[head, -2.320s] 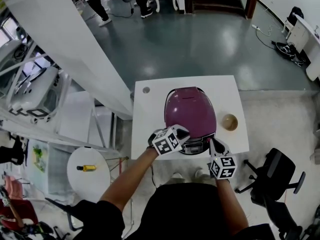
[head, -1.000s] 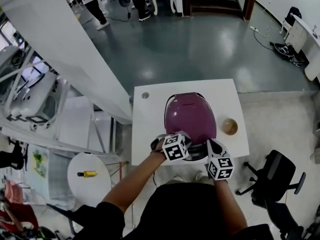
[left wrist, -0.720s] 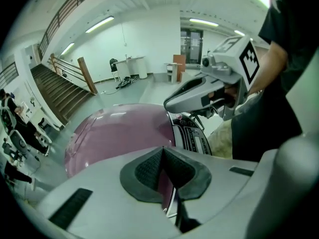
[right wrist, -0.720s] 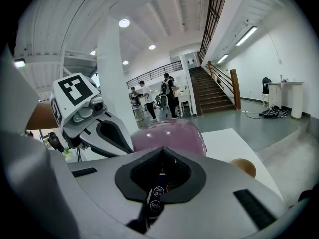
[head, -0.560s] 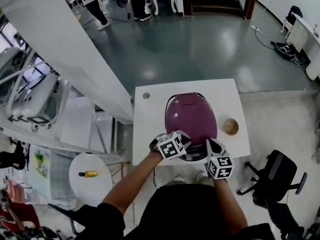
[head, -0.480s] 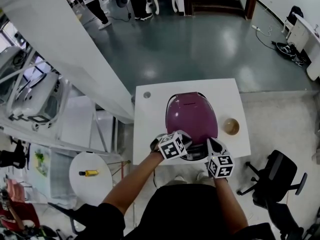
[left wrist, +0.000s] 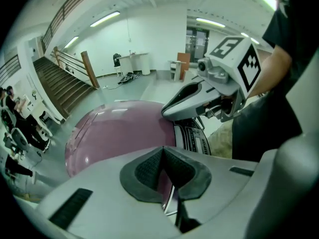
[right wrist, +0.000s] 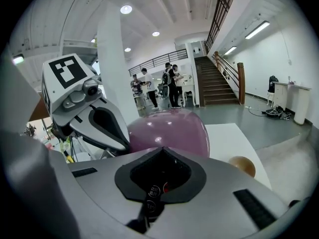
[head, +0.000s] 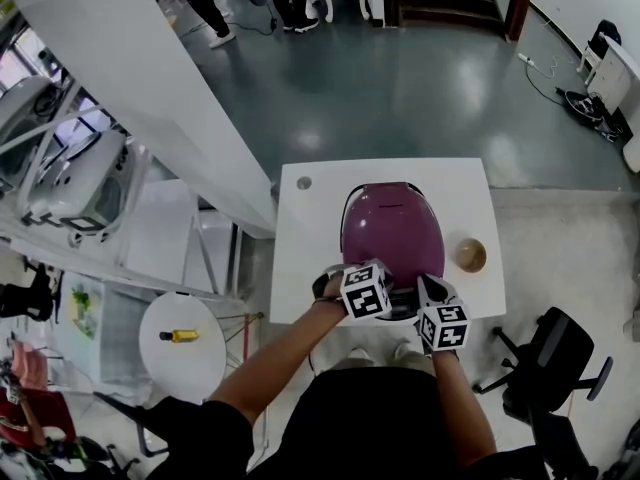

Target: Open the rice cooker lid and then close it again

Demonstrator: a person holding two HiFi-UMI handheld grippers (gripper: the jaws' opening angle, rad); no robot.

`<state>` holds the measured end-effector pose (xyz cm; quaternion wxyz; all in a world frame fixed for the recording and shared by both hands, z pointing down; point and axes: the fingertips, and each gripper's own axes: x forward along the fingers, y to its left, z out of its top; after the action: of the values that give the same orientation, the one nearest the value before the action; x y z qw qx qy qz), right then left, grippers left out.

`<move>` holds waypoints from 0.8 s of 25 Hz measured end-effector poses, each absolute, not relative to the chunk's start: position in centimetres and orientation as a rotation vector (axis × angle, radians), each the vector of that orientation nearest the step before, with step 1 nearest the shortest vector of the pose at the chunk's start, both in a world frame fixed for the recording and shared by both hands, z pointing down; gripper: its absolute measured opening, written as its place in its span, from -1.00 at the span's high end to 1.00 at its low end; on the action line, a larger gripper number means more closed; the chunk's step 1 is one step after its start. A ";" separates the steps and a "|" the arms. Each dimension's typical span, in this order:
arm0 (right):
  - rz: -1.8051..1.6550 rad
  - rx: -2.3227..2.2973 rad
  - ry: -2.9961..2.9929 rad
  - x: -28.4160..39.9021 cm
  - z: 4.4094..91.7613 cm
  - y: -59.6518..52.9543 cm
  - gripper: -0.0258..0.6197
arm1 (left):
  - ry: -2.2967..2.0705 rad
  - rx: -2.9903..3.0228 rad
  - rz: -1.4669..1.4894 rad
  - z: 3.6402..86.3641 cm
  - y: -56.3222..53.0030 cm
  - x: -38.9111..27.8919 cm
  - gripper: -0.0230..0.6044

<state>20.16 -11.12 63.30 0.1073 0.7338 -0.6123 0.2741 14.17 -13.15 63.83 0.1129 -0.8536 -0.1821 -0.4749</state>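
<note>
Rice cooker (head: 393, 230) at centre of white table (head: 310, 230), lid down as before. Left gripper (left wrist: 163, 152): jaws together, empty, shifted from 8 toward 6 o'clock of cooker. Right gripper (right wrist: 161, 152): jaws together, empty, unchanged at 5 o'clock.

Bright, even indoor light fills the head view. The glossy floor (head: 400, 78) throws back the overhead light as pale smears, and the white worktop (head: 310, 238) is close to washed out. The rice cooker lid (head: 392, 230) carries a soft sheen. Straight lines bow toward the edges of this view.

Both claw views are round fisheye pictures with black corners. The left one has a green cast. In it the ceiling strip lights (left wrist: 104, 19) glare white and small highlights sit on the lid. The left claw (left wrist: 163, 156) and right claw (right wrist: 160, 156) loom large and grey in their own views, soft in focus, while the room behind stays sharper.
</note>
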 end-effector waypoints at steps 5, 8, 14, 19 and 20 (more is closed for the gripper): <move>0.795 2.168 -1.778 20.2 63.3 -11.1 0.92 | -0.570 -2.445 -1.424 63.9 -12.7 14.3 0.92; 0.788 2.190 -1.759 20.8 63.3 -11.0 0.92 | -0.582 -2.456 -1.413 63.9 -12.4 14.7 0.92; 0.809 2.214 -1.811 20.8 63.0 -10.3 0.92 | -0.604 -2.521 -1.401 63.9 -12.2 14.6 0.92; 0.782 2.240 -1.826 20.9 61.9 -9.6 0.92 | -0.614 -2.522 -1.358 63.9 -12.2 14.7 0.92; 0.776 2.245 -1.828 20.9 61.7 -9.4 0.92 | -0.616 -2.535 -1.347 63.9 -12.3 14.6 0.92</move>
<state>20.90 -9.38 61.66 0.0721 0.7472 -0.6081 0.2583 14.60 -12.27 63.91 0.1026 -0.8590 -0.2086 -0.4562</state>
